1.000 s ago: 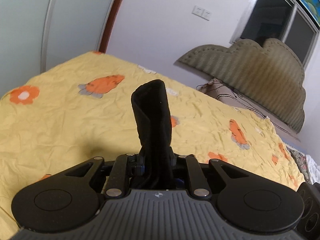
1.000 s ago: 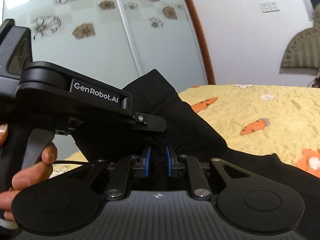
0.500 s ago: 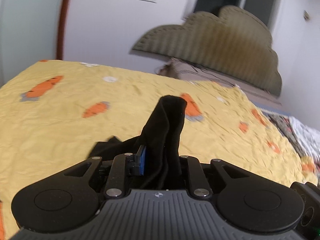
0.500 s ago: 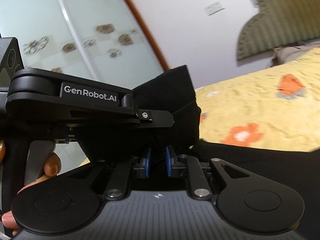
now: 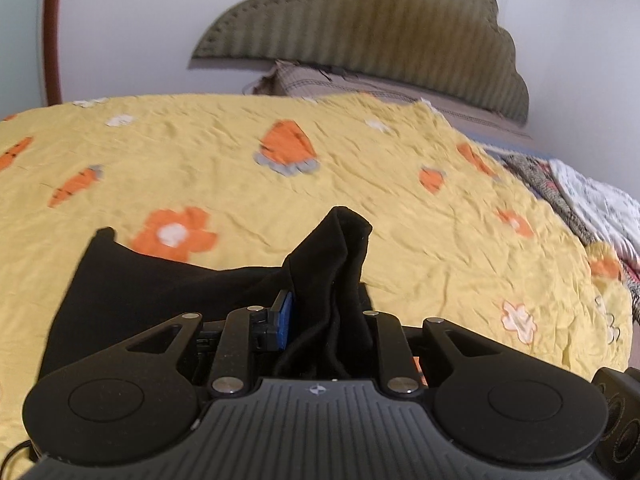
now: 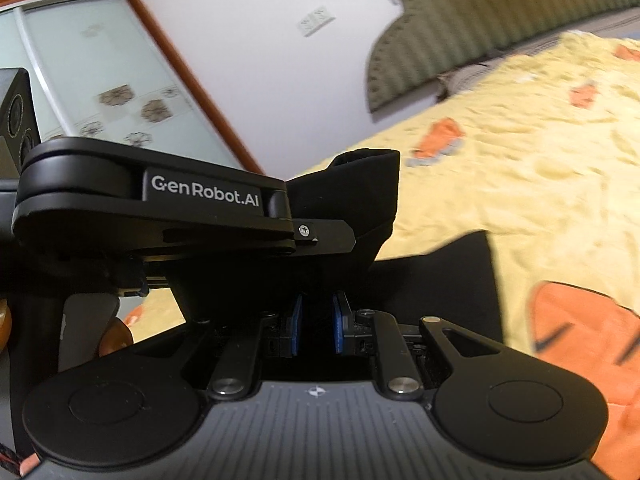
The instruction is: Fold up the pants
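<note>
swung round toward the headboard (image 5: 360, 28) and dropped closer to the bed (image 5: 440, 248) since a second ago; more black cloth now spread on the cover. left gripper (image 5: 320, 320) clamped narrow on a bunched edge of the pants (image 5: 160, 292); right gripper (image 6: 318, 328) likewise narrow, pads pinching pants cloth. judged step: carrying the held end across to lay a fold. next move calls for lowering both ends level, edges aligned, then releasing.
</note>
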{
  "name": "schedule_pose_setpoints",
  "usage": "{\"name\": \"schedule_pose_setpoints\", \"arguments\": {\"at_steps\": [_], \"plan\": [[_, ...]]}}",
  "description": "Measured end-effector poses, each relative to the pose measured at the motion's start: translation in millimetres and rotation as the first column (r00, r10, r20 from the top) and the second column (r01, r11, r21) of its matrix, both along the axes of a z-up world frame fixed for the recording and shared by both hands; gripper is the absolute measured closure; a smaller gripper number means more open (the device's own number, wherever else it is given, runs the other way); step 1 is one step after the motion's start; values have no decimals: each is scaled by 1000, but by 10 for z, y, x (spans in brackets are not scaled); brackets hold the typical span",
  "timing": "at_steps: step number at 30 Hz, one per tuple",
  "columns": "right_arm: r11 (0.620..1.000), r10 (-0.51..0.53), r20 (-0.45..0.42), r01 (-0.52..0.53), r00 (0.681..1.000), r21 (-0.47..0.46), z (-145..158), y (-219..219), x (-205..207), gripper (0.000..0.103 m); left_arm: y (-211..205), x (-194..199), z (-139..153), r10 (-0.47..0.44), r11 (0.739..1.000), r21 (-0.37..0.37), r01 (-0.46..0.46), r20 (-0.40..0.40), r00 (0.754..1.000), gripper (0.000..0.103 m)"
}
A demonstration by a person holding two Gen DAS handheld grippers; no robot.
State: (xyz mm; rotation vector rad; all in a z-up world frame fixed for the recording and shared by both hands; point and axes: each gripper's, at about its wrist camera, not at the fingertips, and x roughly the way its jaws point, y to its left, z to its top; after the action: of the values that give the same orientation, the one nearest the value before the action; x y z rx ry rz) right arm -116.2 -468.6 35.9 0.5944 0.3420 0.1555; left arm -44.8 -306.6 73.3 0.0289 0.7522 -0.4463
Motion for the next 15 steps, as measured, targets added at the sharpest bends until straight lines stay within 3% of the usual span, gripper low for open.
{"name": "schedule_pose_setpoints", "arguments": {"at_steps": [6, 9, 13, 15], "plan": [[998, -55, -66, 57, 996, 32, -196, -176, -57, 87, -292, 38, -234, -24, 999, 43, 25, -27, 999, 81], [996, -73, -97, 77, 993, 44, -260, -237, -88, 87, -395, 60, -309, -64, 997, 50, 67, -50, 997, 69], [995, -100, -117, 103, 988, 18, -287, -309, -202, 87, -354, 92, -296, -121, 993, -19, 120, -132, 984, 42], [993, -118, -122, 117, 985, -17, -285, -380, -354, 87, -240, 88, -204, -155, 986, -76, 146, -146, 977, 40]]}}
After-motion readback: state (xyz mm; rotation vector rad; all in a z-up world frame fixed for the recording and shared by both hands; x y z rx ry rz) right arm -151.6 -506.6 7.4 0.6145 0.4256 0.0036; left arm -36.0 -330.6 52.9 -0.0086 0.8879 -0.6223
